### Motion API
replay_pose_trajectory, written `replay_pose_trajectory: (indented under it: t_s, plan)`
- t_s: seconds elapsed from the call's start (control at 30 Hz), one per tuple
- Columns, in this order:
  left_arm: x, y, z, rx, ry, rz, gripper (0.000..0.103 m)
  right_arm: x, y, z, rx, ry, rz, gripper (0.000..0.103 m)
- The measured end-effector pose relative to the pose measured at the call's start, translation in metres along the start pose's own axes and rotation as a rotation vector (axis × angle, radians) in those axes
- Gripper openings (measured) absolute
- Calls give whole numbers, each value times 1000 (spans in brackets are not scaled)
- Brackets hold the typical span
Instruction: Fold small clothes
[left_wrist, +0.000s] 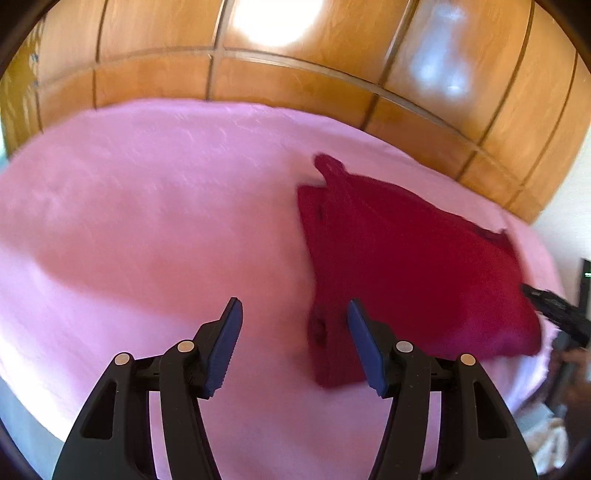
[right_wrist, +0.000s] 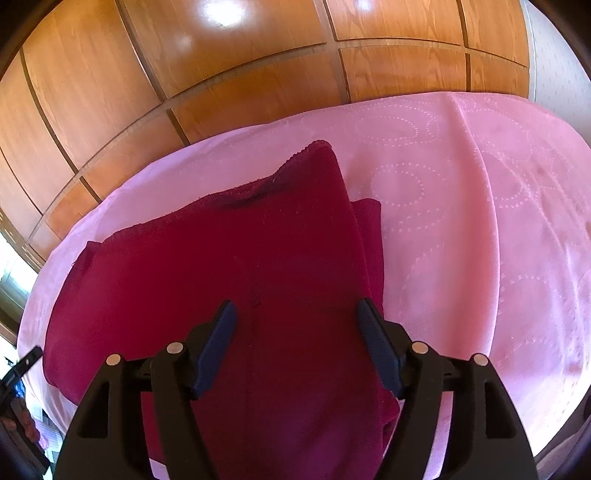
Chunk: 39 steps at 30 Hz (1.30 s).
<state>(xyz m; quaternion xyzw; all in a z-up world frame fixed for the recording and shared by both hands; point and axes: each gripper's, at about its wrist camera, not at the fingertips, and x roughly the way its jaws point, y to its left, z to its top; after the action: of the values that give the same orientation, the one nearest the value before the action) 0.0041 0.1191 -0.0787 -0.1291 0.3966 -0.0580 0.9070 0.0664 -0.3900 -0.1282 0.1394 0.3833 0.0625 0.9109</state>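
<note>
Red garment (right_wrist: 236, 280) is lying partly folded on the pink bedcover (right_wrist: 461, 206). The right gripper (right_wrist: 297, 325) is hovering over it, jaws wide and empty. The left gripper (left_wrist: 293, 325) is hanging beside its left edge, jaws likewise spread, gripping nothing.

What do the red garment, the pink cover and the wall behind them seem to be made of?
Red garment: probably knitted fabric, matte; its top edge looks ribbed.
Pink cover: soft woven cloth with a slight sheen and dotted ring patterns.
Wall panels: wood or wood veneer, glossy; grain and bright reflections show.
</note>
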Motion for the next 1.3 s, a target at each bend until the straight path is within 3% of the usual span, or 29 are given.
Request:
replay_pose_trajectory:
  t_s: [0.03, 0.23, 0.27, 0.37, 0.47, 0.53, 0.57, 0.63, 0.7, 0.73, 0.77, 0.93, 1.0, 1.1, 1.3]
  plan:
    - [0, 2, -5, -11, 14, -49, 47, 0, 0, 0, -1, -1, -2, 70]
    - [2, 0, -24, -6, 42, -174, 46, 2, 1, -1, -15, -6, -3, 74]
    - [3, -2, -24, -5, 46, -188, 35, 2, 1, -2, -15, -7, -4, 74]
    - [5, -9, -22, 25, 54, -206, 14, 3, 0, -1, -19, -4, -6, 74]
    - [9, -6, -16, 46, 78, -166, 11, 4, -6, 0, 2, 5, -30, 74]
    - [16, -1, -21, 42, 103, -152, 11, 16, -26, -3, 90, 58, 8, 78]
    - [18, 0, -24, 34, 111, -144, 11, 17, -34, -5, 138, 45, 47, 78]
    - [18, -3, -27, 22, 102, -126, 12, 14, -32, -6, 126, 37, 45, 78]
    - [15, -4, -24, -1, 93, -111, 21, 14, -31, -5, 112, 39, 43, 78]
    - [12, -3, -22, -19, 87, -97, 33, 13, -33, -4, 121, 44, 58, 78]
    - [9, -3, -19, -26, 74, -74, 37, 11, -37, -3, 140, 47, 78, 78]
    - [-14, -15, -3, -17, -21, -47, 37, 2, -53, -7, 192, 63, 174, 79]
    - [-18, -27, 3, 12, -40, -45, 37, -2, -56, -12, 191, 70, 203, 79]
    - [-14, -54, 8, 94, -42, -4, 48, -8, -57, -18, 194, 88, 249, 79]
    - [22, -106, 12, 195, 23, 73, 48, -13, -54, -24, 203, 133, 348, 77]
